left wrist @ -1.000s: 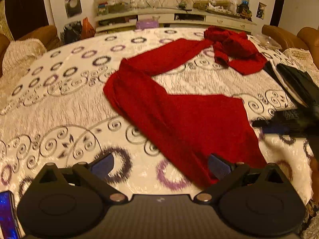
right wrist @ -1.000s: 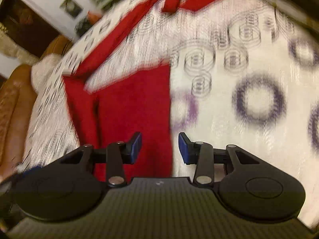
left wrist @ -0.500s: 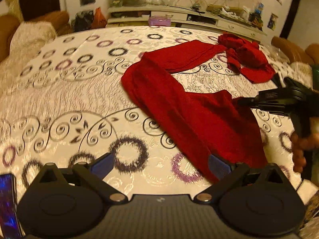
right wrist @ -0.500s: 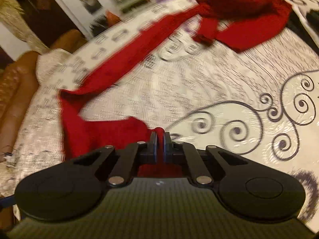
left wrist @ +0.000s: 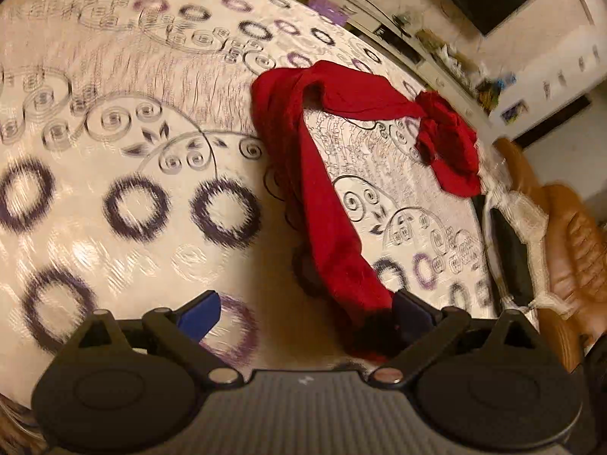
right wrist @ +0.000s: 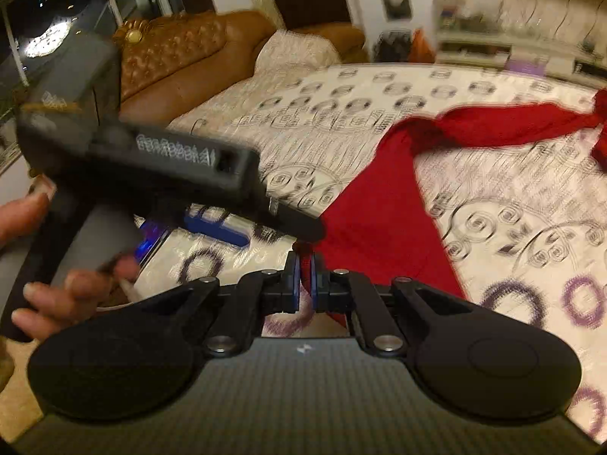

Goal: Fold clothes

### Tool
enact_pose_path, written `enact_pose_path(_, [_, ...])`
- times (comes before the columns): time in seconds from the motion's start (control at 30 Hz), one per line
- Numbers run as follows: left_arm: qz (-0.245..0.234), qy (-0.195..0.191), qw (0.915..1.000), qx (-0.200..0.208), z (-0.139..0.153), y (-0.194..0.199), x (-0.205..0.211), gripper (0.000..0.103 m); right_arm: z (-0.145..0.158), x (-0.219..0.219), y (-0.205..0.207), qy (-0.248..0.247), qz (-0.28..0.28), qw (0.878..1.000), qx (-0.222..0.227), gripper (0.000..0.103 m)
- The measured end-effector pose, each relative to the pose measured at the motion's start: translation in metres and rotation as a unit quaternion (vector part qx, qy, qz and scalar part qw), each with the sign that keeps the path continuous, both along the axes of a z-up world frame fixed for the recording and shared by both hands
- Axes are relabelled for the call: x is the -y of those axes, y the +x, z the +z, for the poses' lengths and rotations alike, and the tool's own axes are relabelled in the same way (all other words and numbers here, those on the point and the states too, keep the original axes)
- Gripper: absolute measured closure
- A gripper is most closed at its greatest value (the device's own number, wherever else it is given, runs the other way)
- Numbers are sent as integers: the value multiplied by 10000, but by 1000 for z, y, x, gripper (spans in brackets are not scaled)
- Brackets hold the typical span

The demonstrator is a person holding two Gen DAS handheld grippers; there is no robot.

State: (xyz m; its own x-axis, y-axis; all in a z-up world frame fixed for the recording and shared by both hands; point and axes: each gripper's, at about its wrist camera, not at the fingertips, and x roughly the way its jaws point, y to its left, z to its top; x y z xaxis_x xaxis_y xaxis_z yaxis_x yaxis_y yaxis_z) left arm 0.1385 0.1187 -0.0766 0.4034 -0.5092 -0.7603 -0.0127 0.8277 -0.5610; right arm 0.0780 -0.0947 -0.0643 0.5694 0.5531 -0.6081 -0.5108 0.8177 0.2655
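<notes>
Red garment lies on the patterned bed cover, strung out in a long band from near 6 o'clock up toward 12, then bending right to a bunched heap at 2 o'clock. Not folded: no flat, squared layers visible.

Right gripper: jaws pressed together, pinching a red edge.

Left gripper: jaws spread, cloth lying against the right one only.

Judgement: spreading and folding remain.

Open patterned bedspread left of red garment; sofa rightward.
</notes>
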Motion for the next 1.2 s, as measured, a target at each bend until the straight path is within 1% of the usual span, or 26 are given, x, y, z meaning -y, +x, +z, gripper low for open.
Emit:
enact_pose_path(0.07, [57, -220, 9997, -54, -5, 5, 0, 4, 2, -3, -4, -131, 70, 9999, 89, 95])
enact_pose_path(0.1, [45, -314, 9995, -84, -8, 7, 2, 7, 2, -6, -7, -232, 148, 9995, 134, 95])
enact_pose_path(0.13, [22, -414, 9991, -130, -11, 9, 4, 15, 3, -9, -9, -334, 225, 9990, 178, 95])
enact_pose_path(0.17, [-12, -520, 9984, -205, -14, 12, 6, 20, 4, -11, -11, -394, 266, 9986, 237, 95])
enact_pose_path(0.2, [-42, -623, 9976, -293, -18, 15, 10, 31, 5, -12, -13, -405, 311, 9983, 273, 95])
enact_pose_path(0.23, [-71, -708, 9968, -365, -22, 17, 13, 48, 7, -13, -15, -409, 357, 9981, 304, 95])
enact_pose_path(0.27, [-100, -745, 9963, -410, -25, 17, 15, 59, 8, -14, -17, -414, 404, 9978, 336, 95])
enact_pose_path(0.3, [-104, -745, 9963, -422, -27, 17, 17, 76, 8, -16, -19, -454, 459, 9972, 366, 95])
enact_pose_path(0.33, [-75, -741, 9964, -401, -29, 15, 17, 87, 8, -18, -21, -497, 500, 9968, 370, 95])
enact_pose_path(0.37, [-36, -760, 9965, -353, -29, 13, 16, 94, 8, -19, -24, -540, 538, 9964, 370, 95])
enact_pose_path(0.4, [14, -806, 9964, -269, -28, 10, 13, 98, 8, -18, -25, -534, 529, 9965, 369, 92])
enact_pose_path(0.47, [132, -914, 9957, -93, -25, 4, 5, 99, 9, -13, -28, -515, 522, 9966, 368, 86])
enact_pose_path(0.5, [213, -960, 9952, -8, -22, 2, -1, 99, 9, -8, -30, -513, 536, 9966, 369, 74])
enact_pose_path(0.53, [284, -964, 9949, 53, -19, 1, -7, 99, 9, -1, -34, -573, 481, 9961, 458, 58])
enact_pose_path(0.57, [338, -965, 9947, 97, -16, 0, -13, 99, 8, 7, -38, -642, 415, 9955, 561, 50])
enact_pose_path(0.6, [371, -961, 9946, 119, -14, 1, -17, 99, 4, 14, -43, -830, 317, 9939, 655, 38])
enact_pose_path(0.63, [394, -955, 9945, 141, -12, 2, -21, 99, -2, 21, -48, -1037, 215, 9916, 747, 29])
enact_pose_path(0.67, [406, -945, 9946, 161, -10, 2, -24, 99, -8, 28, -53, -1243, 112, 9886, 839, 27])
enact_pose_path(0.7, [424, -942, 9945, 176, -9, 3, -26, 99, -13, 30, -55, -1349, 173, 9875, 793, 25])
enact_pose_path(0.83, [548, -1082, 9925, 172, -8, 7, -33, 99, -37, 33, -61, -1709, 522, 9825, 518, 25])
enact_pose_path(0.97, [527, -1170, 9914, 261, 0, 10, -32, 99, -35, -3, -73, -1789, 1081, 9746, 800, 25])
enact_pose_path(1.0, [510, -1192, 9911, 308, 4, 11, -31, 99, -35, -12, -72, -1804, 1225, 9728, 786, 25])
enact_pose_path(1.07, [473, -1203, 9908, 396, 12, 12, -28, 99, -37, -21, -66, -1792, 1453, 9712, 600, 25])
enact_pose_path(1.17, [449, -1172, 9911, 451, 16, 14, -25, 99, -41, -16, -53, -1605, 1679, 9726, 115, 25])
enact_pose_path(1.2, [467, -1154, 9912, 445, 15, 14, -26, 99, -41, -14, -52, -1600, 1666, 9729, 80, 25])
